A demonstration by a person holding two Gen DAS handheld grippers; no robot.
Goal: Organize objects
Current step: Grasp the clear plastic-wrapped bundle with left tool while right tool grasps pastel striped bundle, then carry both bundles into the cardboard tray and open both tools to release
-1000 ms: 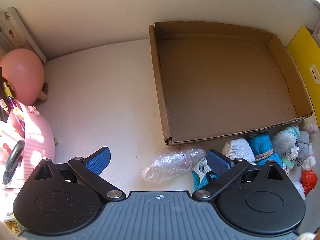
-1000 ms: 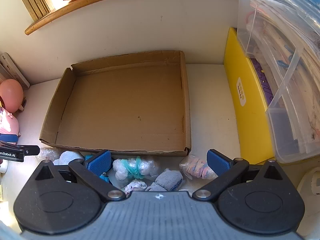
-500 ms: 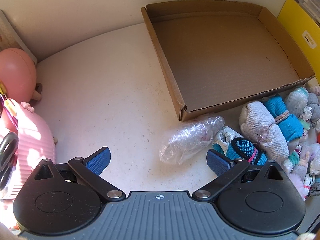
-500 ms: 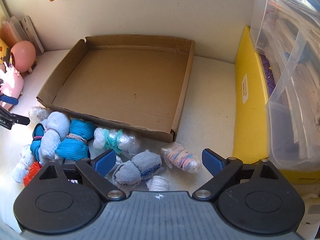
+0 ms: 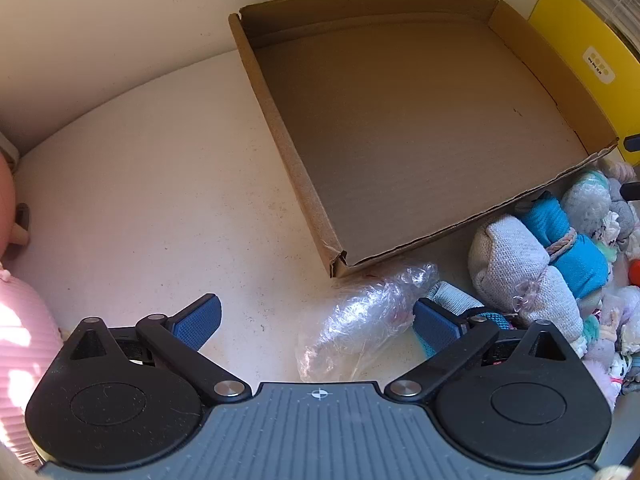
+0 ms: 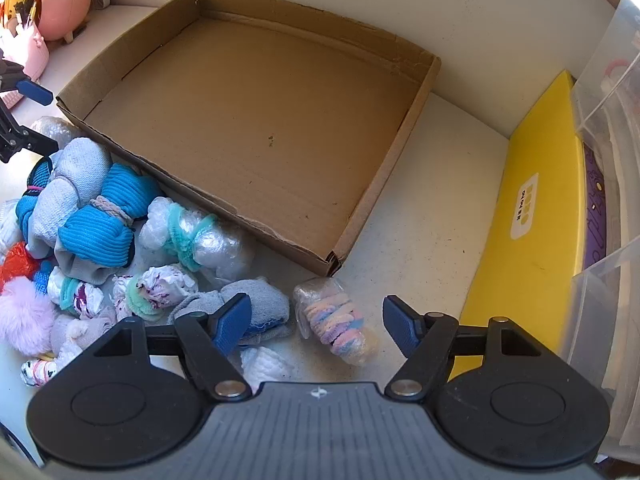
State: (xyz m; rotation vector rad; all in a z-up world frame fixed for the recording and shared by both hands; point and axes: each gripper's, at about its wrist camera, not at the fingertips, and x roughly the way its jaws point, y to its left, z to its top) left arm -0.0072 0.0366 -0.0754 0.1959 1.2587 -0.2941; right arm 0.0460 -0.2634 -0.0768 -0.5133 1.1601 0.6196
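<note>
Across the middle of both views lies a shallow cardboard tray (image 6: 256, 120), bare inside, on a white tabletop (image 5: 160, 184). Low in the right wrist view the right gripper (image 6: 316, 322) points steeply down with its jaws closing — between the blue pads (image 6: 232, 322) lies a plastic-wrapped bundle of pastel hair ties (image 6: 340, 326), just off the tray's near corner, and neither pad presses on it yet. At lower left of that view sits the heap to be sorted: a grey sock roll (image 6: 260, 308) right behind the left pad, a blue sock bundle tied with a band (image 6: 104, 220), a clear-wrapped bundle bound with a teal scrunchie (image 6: 192, 236), a pink pompom (image 6: 24, 312) and an orange item (image 6: 16, 258). A yellow box (image 6: 532, 216) fills the right side. Low in the left wrist view the left gripper (image 5: 316, 320) stands released and wide, empty of any grasp; a crinkled clear plastic bag (image 5: 360, 316) lies between its pads, close to the right one, below the tray's near left corner.
</note>
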